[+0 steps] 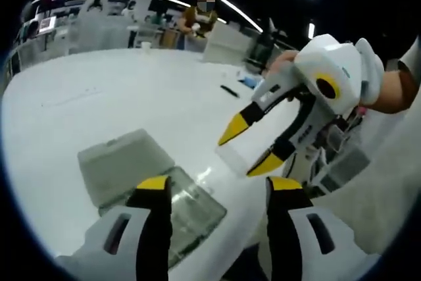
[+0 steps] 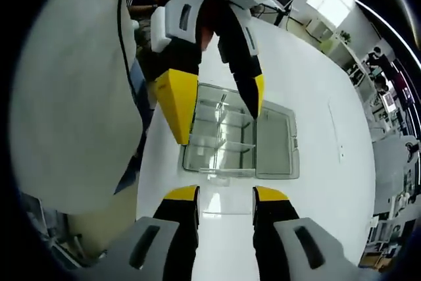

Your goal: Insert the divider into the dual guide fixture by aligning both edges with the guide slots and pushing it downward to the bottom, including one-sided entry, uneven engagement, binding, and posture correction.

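Observation:
The dual guide fixture (image 2: 219, 137) is a clear box with inner slotted walls, lying on the white table (image 2: 309, 70); its lid (image 2: 276, 143) lies open flat beside it. In the left gripper view the fixture (image 1: 191, 212) sits under my left jaws, with the lid (image 1: 122, 166) to its left. The divider (image 2: 220, 201) is a small clear plate held between the jaws of my right gripper (image 2: 225, 195), short of the fixture's near edge. My left gripper (image 1: 219, 189) is open and holds nothing. It hovers over the fixture (image 2: 217, 100). The right gripper (image 1: 250, 148) carries the divider (image 1: 230, 157) above the table.
A person's hand (image 1: 395, 90) holds the right gripper. Light clothing (image 2: 72, 97) takes up the left of the right gripper view. A small dark object (image 1: 229, 91) lies further out on the table. Shelves, desks and a seated person (image 1: 200, 21) stand beyond the table.

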`<state>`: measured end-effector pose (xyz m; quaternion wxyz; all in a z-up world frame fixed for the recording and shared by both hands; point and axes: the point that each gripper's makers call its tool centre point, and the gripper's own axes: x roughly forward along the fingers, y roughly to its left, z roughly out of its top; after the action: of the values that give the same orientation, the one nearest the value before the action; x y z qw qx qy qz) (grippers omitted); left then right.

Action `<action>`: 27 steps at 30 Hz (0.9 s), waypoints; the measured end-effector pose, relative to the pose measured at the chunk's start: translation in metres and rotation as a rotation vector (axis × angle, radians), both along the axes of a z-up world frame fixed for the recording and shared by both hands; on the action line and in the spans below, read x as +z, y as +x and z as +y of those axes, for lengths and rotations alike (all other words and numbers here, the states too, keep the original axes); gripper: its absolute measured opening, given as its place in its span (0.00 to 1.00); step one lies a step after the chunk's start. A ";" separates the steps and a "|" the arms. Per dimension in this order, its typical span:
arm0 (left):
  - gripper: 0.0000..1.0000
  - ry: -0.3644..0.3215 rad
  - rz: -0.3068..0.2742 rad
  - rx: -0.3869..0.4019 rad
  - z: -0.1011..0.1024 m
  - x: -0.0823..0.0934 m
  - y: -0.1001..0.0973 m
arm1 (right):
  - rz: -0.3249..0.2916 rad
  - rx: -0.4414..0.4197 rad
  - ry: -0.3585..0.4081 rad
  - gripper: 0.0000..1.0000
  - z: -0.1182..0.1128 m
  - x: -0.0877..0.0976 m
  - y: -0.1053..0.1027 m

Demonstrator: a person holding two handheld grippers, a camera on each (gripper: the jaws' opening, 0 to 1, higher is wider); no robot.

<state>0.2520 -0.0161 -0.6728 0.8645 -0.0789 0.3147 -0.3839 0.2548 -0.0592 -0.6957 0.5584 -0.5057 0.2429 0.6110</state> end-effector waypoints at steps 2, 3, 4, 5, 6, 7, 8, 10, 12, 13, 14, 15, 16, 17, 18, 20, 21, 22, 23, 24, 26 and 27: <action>0.52 -0.013 0.005 0.005 0.000 0.001 0.000 | -0.001 0.006 0.009 0.27 0.003 0.002 -0.001; 0.51 -0.016 0.007 0.007 0.000 0.001 0.000 | -0.003 0.008 0.011 0.27 0.004 0.002 -0.002; 0.50 -0.022 0.012 0.011 0.001 0.001 0.000 | -0.005 0.010 0.014 0.27 0.006 0.003 -0.002; 0.50 -0.024 0.016 0.015 0.001 0.001 0.000 | -0.005 0.010 0.015 0.27 0.007 0.003 -0.002; 0.49 -0.027 0.020 0.020 0.002 0.000 0.001 | -0.006 0.012 0.020 0.27 0.008 0.003 -0.002; 0.48 -0.027 0.023 0.022 0.002 0.000 0.000 | -0.007 0.012 0.022 0.27 0.009 0.004 -0.002; 0.48 -0.030 0.025 0.024 0.003 0.000 0.000 | -0.006 0.013 0.024 0.27 0.010 0.004 -0.002; 0.46 -0.036 0.028 0.031 0.003 0.001 0.000 | -0.010 0.016 0.031 0.27 0.013 0.005 -0.003; 0.44 -0.050 0.035 0.038 0.003 0.002 0.001 | -0.008 0.015 0.036 0.27 0.014 0.006 -0.004; 0.44 -0.057 0.038 0.041 0.003 0.003 0.001 | -0.009 0.016 0.040 0.27 0.016 0.006 -0.004; 0.44 -0.062 0.039 0.043 0.002 0.003 0.001 | -0.009 0.017 0.042 0.27 0.016 0.006 -0.004; 0.43 -0.068 0.041 0.045 0.002 0.004 0.001 | -0.010 0.016 0.043 0.27 0.017 0.007 -0.004; 0.43 -0.069 0.042 0.045 0.002 0.004 0.001 | -0.011 0.017 0.044 0.27 0.018 0.007 -0.004; 0.43 -0.070 0.042 0.046 0.003 0.004 0.001 | -0.015 0.020 0.048 0.27 0.020 0.007 -0.003; 0.42 -0.071 0.044 0.046 0.003 0.004 0.001 | -0.014 0.019 0.050 0.27 0.020 0.008 -0.003; 0.42 -0.077 0.048 0.051 0.003 0.004 0.001 | -0.016 0.020 0.056 0.27 0.022 0.008 -0.003; 0.42 -0.084 0.053 0.054 0.003 0.005 0.001 | -0.017 0.020 0.057 0.27 0.023 0.008 -0.003; 0.41 -0.088 0.054 0.056 0.003 0.005 0.001 | -0.016 0.021 0.058 0.27 0.024 0.009 -0.003; 0.41 -0.091 0.054 0.059 0.004 0.005 0.001 | -0.020 0.023 0.060 0.27 0.024 0.009 -0.003; 0.40 -0.096 0.056 0.063 0.004 0.005 0.001 | -0.020 0.023 0.063 0.27 0.025 0.010 -0.003; 0.39 -0.105 0.061 0.067 0.004 0.006 0.002 | -0.022 0.025 0.068 0.27 0.027 0.011 -0.003; 0.39 -0.112 0.064 0.072 0.005 0.007 0.002 | -0.023 0.026 0.069 0.27 0.027 0.011 -0.003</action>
<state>0.2544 -0.0112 -0.6662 0.8615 -0.1505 0.3170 -0.3669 0.2520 -0.0319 -0.6849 0.5704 -0.4962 0.2086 0.6205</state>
